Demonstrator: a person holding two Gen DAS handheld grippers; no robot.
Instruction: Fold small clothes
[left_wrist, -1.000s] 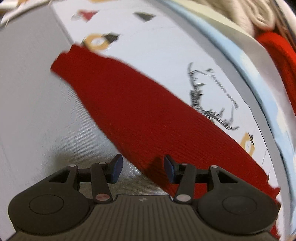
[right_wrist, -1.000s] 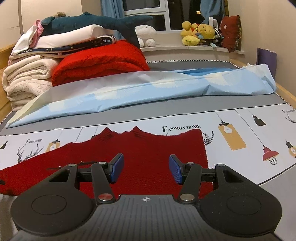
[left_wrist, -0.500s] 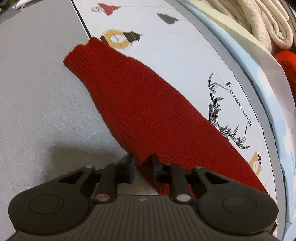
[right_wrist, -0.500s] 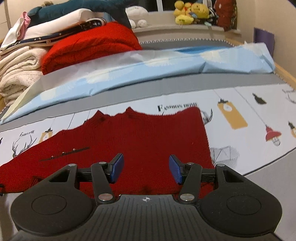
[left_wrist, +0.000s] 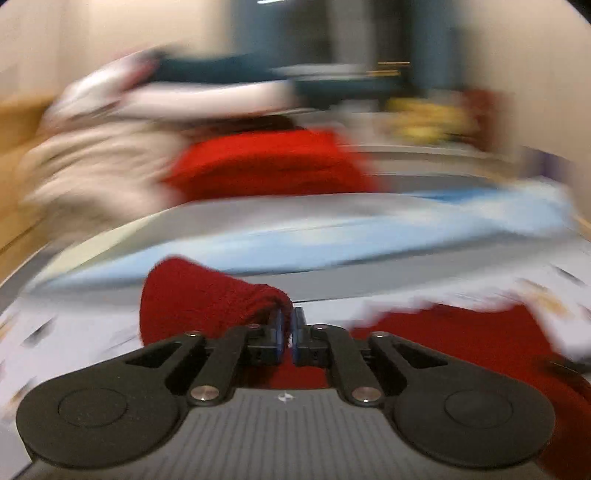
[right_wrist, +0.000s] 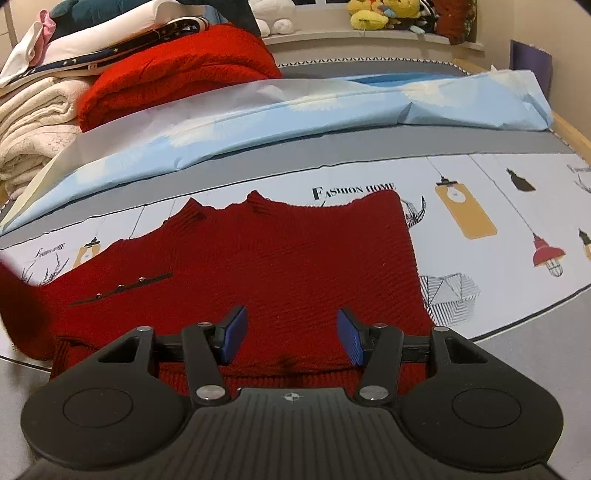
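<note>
A small red knit sweater (right_wrist: 280, 266) lies flat on the printed mat (right_wrist: 498, 206), its body spread in front of my right gripper (right_wrist: 291, 338), which is open and empty just above the sweater's near hem. My left gripper (left_wrist: 287, 332) is shut on the sweater's sleeve (left_wrist: 199, 299) and holds it lifted, the cloth draped up and over to the left of the jaws. The sweater's body also shows in the blurred left wrist view (left_wrist: 480, 339). The lifted sleeve appears as a red blur at the right wrist view's left edge (right_wrist: 18, 306).
A light blue sheet (right_wrist: 332, 110) lies across the bed behind the mat. A folded red blanket (right_wrist: 177, 70) and cream blankets (right_wrist: 33, 125) are stacked at the back left. Plush toys (right_wrist: 384, 14) sit on the far sill. A wooden bed edge (right_wrist: 572, 133) runs on the right.
My left gripper closed on the sleeve, then lifted it and swung round toward the sweater's body; its view is blurred. My right gripper moved closer over the hem and stayed open.
</note>
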